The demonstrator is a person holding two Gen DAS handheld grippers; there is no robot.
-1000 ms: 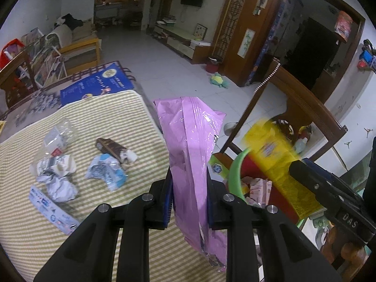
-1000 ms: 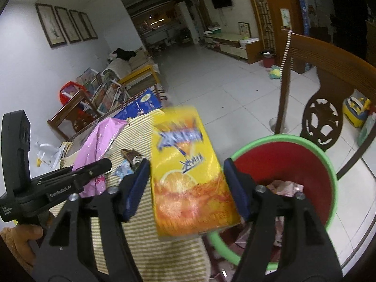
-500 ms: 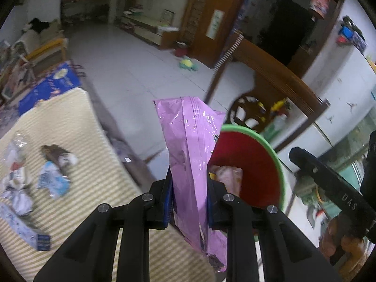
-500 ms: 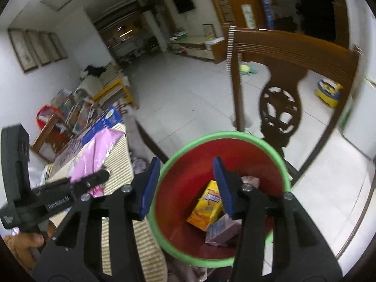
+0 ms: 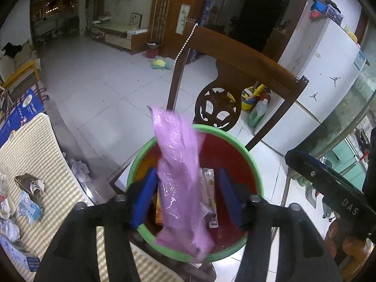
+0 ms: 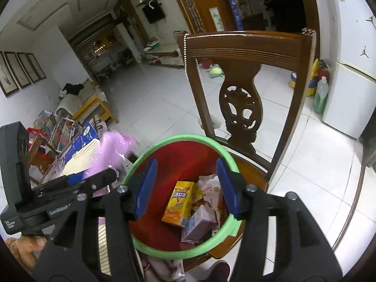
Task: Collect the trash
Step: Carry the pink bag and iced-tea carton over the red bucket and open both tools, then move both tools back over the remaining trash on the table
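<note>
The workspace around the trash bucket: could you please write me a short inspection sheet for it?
Surface: striped tablecloth on the table, left of the bucket.
Job's things: red bucket with green rim on the chair seat; pink bag blurred between the open jaws, over the bucket; yellow juice carton inside with other cartons.
Clutter: crumpled wrappers left on the cloth.
Grippers: left gripper open; right gripper open and empty over the bucket.
Cables: nothing seen.
Surroundings: wooden chair, white fridge, tiled floor.
</note>
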